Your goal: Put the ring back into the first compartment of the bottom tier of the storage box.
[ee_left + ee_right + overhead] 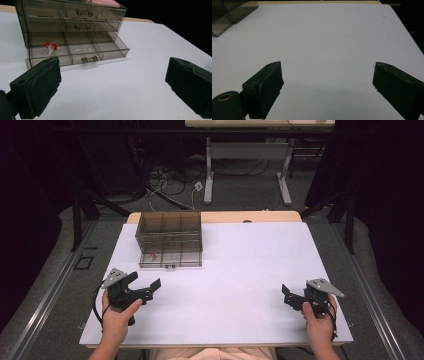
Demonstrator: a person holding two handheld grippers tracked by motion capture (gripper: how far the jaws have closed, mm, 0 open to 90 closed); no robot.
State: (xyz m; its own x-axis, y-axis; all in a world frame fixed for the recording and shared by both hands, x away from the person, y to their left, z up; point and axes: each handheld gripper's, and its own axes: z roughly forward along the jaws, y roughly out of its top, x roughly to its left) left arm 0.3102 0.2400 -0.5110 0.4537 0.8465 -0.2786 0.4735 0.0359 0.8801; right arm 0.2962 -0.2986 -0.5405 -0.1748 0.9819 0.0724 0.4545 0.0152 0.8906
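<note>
A wide white table top (240,270) was seen, with a smoky transparent plastic three-drawer box (169,238) set at its far left, bottom drawer (75,51) pulled out. In that drawer's left compartment a small red-and-clear item (49,48) lay. The left gripper (148,288), near left and just short of the box, and the right gripper (287,296), near right and well apart from it, were held with jaws apart and nothing between them.

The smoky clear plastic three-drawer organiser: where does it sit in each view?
High view: the smoky clear plastic three-drawer organiser stands at the upper left of the white table, bottom drawer pulled out.
Left gripper view: upper left to centre, straight ahead between the two black jaws, a small red-capped item in the open drawer.
Right gripper view: its corner at the top left edge.
Shared landmark: the white tabletop.
</note>
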